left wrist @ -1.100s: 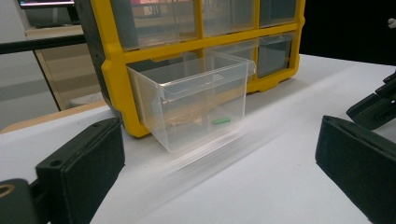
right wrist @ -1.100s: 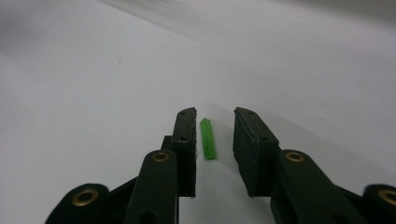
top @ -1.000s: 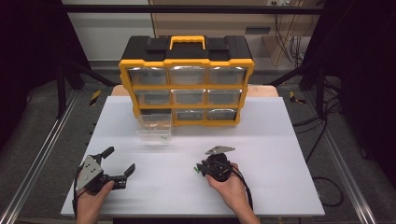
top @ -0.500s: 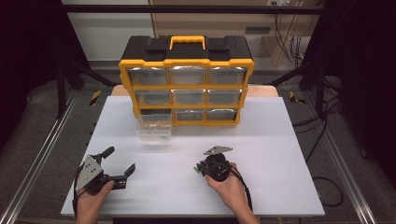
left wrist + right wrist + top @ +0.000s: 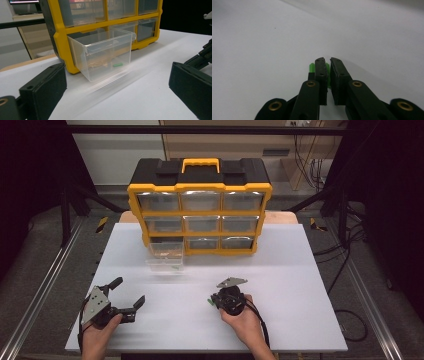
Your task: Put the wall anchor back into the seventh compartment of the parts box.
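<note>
- Green plastic piece (image 5: 326,68): pinched between the pressed-together jaws of the right gripper (image 5: 214,301), lower centre of the high view, low over the white table (image 5: 300,285).
- Left gripper (image 5: 127,295): lower left of the high view, jaws spread wide, holding nothing.
- Clear drawer (image 5: 165,257): pulled out of the bottom-left bay of the organiser, centre of the high view; a second green piece (image 5: 117,64) lies on its floor.
- Yellow-and-black organiser (image 5: 200,205): upper centre, standing at the table's far edge, handle on top.
</note>
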`<state>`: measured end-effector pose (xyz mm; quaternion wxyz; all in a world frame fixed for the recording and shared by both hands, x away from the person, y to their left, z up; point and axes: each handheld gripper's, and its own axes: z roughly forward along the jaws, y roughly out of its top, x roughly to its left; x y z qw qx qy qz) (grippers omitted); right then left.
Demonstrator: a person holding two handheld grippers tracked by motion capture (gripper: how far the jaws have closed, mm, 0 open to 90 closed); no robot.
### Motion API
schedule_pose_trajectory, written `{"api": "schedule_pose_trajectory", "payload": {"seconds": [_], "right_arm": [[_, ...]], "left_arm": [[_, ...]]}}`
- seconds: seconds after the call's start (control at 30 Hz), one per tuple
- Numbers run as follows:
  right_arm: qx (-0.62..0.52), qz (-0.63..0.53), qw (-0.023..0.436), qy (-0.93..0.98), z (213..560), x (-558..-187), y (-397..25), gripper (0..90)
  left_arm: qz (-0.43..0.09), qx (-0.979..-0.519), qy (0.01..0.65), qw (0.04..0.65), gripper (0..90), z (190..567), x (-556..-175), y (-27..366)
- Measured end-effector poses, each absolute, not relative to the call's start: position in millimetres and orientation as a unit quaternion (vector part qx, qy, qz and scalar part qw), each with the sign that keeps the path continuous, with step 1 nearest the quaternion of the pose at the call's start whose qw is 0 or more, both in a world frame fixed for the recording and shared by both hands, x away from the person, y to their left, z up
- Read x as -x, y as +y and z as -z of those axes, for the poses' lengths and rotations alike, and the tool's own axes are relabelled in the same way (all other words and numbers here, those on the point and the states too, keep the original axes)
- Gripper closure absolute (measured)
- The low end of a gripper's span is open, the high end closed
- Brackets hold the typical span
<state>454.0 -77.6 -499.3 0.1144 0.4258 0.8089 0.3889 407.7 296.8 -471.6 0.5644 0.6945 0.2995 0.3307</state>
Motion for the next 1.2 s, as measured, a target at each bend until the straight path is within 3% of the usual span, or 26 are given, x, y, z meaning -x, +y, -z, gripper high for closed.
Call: {"api": "schedule_pose_trajectory", "payload": {"seconds": [0.33, 1.2], "right_arm": [[-0.431, -0.428, 0.111, 0.787, 490.7, -455.7, -80.9, 84.7], [-0.388, -0.5, 0.137, 0.762, 428.7, -474.6, -61.3, 84.7]], "left_arm": [[-0.331, -0.695, 0.299, 0.564, 1.1, 471.6, -407.7, 296.6], [-0.328, -0.697, 0.297, 0.564, 1.2, 472.4, -407.8, 294.5]]}}
